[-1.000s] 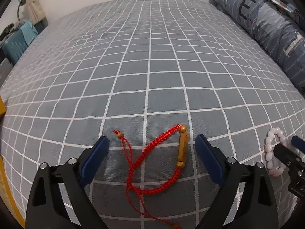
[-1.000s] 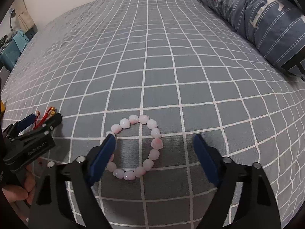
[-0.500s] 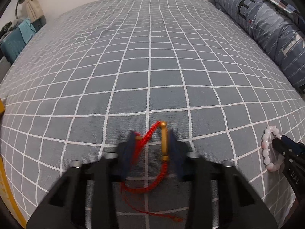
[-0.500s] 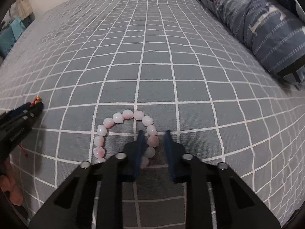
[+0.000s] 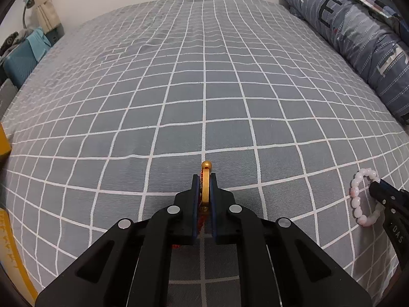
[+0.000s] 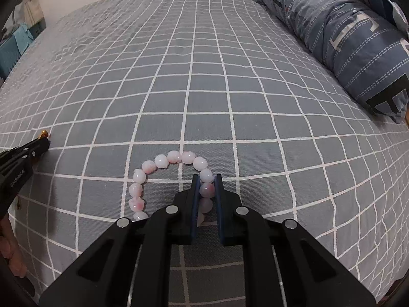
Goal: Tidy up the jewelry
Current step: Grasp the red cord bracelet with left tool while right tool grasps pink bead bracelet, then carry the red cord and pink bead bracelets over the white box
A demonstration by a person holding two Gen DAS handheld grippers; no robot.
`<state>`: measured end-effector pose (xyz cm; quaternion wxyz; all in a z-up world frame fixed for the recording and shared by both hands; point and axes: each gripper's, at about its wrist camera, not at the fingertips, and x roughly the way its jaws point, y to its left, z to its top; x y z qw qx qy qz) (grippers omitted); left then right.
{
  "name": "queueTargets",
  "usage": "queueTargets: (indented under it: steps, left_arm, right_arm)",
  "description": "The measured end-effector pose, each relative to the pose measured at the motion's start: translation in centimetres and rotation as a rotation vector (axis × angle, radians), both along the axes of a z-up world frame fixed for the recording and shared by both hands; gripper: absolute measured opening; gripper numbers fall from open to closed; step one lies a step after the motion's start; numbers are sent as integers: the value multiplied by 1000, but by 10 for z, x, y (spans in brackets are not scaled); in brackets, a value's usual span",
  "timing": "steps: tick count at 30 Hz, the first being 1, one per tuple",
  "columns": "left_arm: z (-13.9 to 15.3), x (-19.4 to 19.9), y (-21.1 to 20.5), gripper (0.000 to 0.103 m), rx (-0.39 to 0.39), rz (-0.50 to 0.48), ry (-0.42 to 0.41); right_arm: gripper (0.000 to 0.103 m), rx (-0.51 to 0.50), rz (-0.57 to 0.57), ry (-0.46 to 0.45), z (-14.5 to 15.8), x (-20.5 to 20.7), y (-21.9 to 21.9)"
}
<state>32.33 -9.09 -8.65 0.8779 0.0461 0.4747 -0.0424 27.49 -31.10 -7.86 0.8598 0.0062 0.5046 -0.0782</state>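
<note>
My left gripper (image 5: 204,179) is shut on the gold bar of a red cord bracelet (image 5: 206,186) that lies on the grey checked bedsheet (image 5: 204,89). Most of the red cord is hidden under the jaws. A pink bead bracelet (image 6: 163,176) lies on the sheet, and my right gripper (image 6: 206,179) is shut on one of its beads. In the left wrist view the bead bracelet (image 5: 358,199) shows at the right edge with the right gripper (image 5: 378,188) on it. The right wrist view catches my left gripper (image 6: 44,142) at its left edge.
A rolled blue-grey quilt (image 5: 358,38) with white lettering runs along the right side of the bed. A yellow box edge (image 5: 7,217) sits at the left. Teal fabric and clutter (image 5: 23,53) lie beyond the far left corner. A hand (image 6: 12,255) shows low at the left.
Both grippers went from wide open to shut: the left closed on the gold bar of the red cord bracelet, the right on a bead of the pink bracelet.
</note>
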Motion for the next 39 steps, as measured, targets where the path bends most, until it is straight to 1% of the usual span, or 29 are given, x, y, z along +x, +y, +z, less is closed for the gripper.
queueTargets:
  steps: [8,18,27,39]
  left_arm:
    - [20,-11,0,6,-11,-11,-24]
    - [59,-35,5,6,-31,-24,-67]
    - [93,-62,13,6,-37,-34,-115]
    - [114,-82,41,7,-29,11,-126]
  right_arm:
    - [11,14,15,-48,22,-12,7]
    - [11,25,50,-123,59,-31,23]
    - [11,29,60,-162,84,-43,33]
    - [11,34,97,-212,114,-58,60]
